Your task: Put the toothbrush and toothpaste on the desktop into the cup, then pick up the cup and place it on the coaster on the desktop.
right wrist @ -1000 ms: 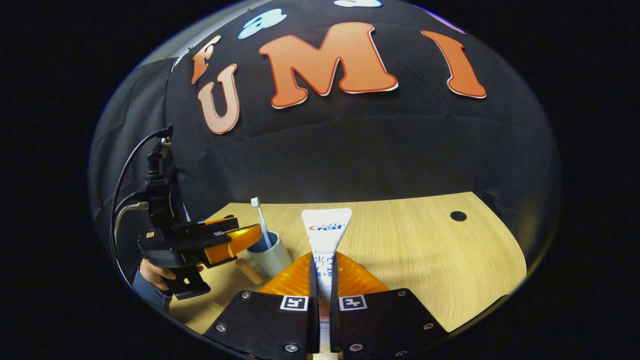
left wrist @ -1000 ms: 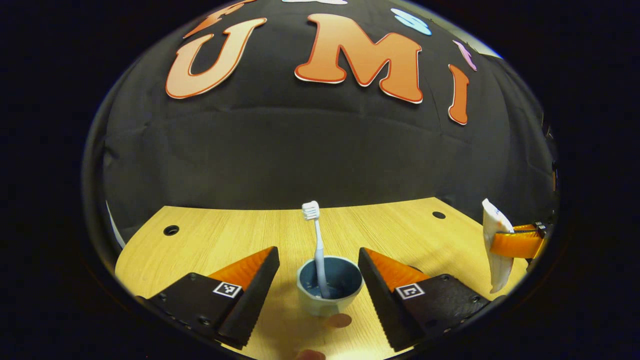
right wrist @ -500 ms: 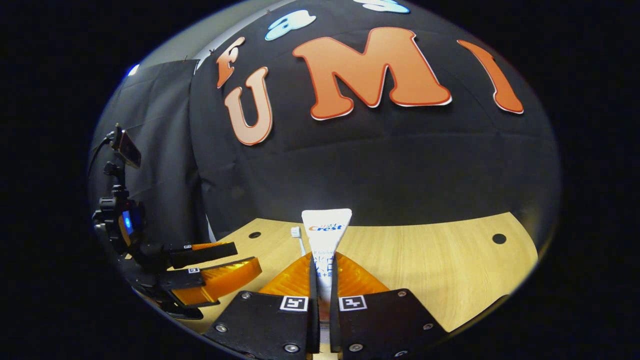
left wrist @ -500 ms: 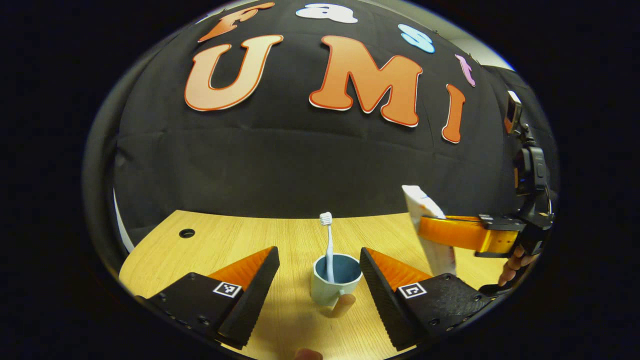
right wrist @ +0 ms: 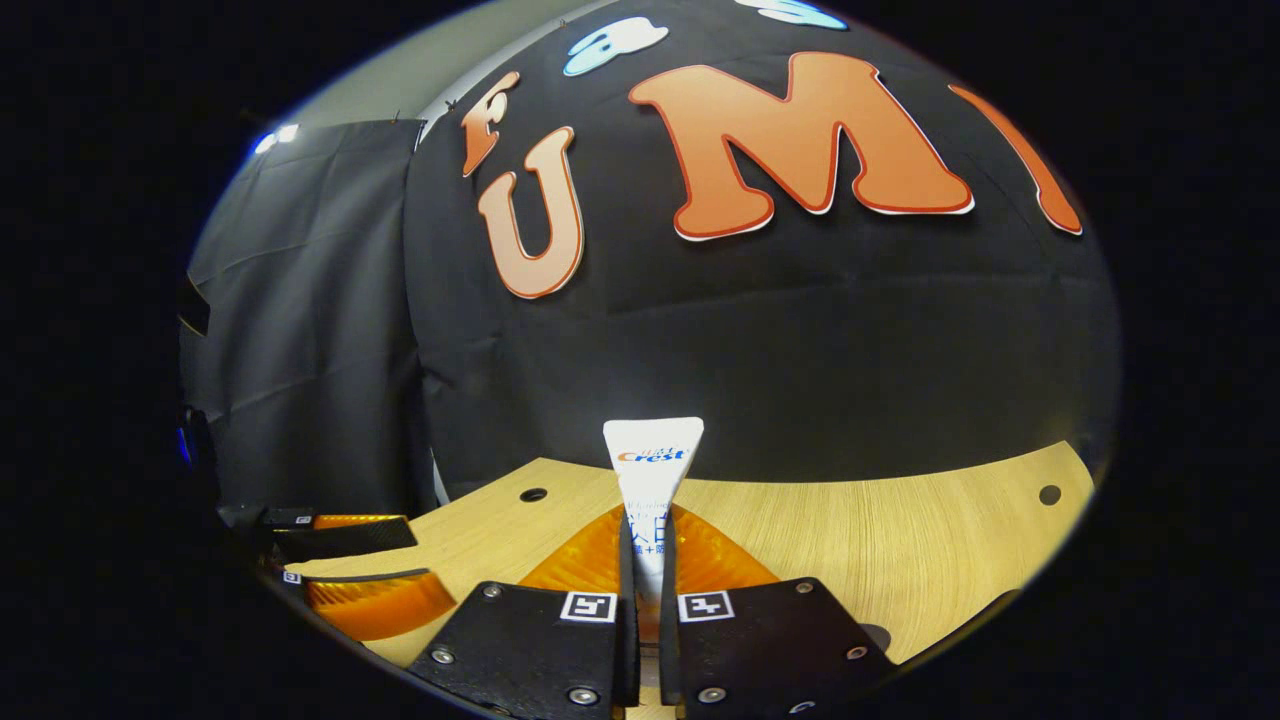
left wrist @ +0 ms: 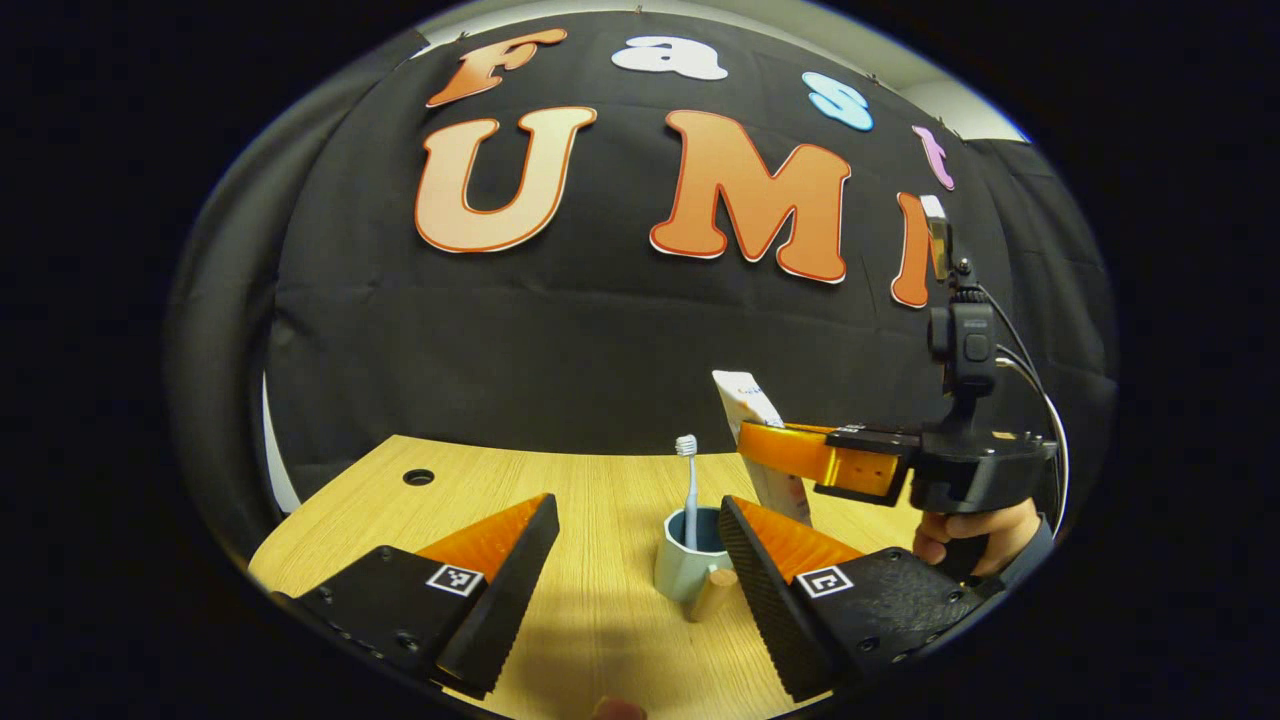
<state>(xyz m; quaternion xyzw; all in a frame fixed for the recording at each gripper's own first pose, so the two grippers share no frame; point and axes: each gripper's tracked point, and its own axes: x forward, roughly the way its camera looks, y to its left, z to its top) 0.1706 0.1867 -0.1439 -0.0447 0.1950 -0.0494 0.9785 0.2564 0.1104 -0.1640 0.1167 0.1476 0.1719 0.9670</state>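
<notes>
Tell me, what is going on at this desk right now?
A person holds a two-finger tool in each hand. The toothbrush already stands in the blue cup on the wooden desktop. The right tool is shut on the toothpaste tube, holding it upright in the air close by the cup, seemingly about to drop it in. The left tool is open and empty, its fingers either side of the cup from a little way back.

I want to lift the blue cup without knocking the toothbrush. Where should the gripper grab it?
Probably by the pale blue cup's outer walls, low down, coming level from the front. The white toothbrush stands upright inside, and the short wooden handle juts toward the open left gripper.
</notes>
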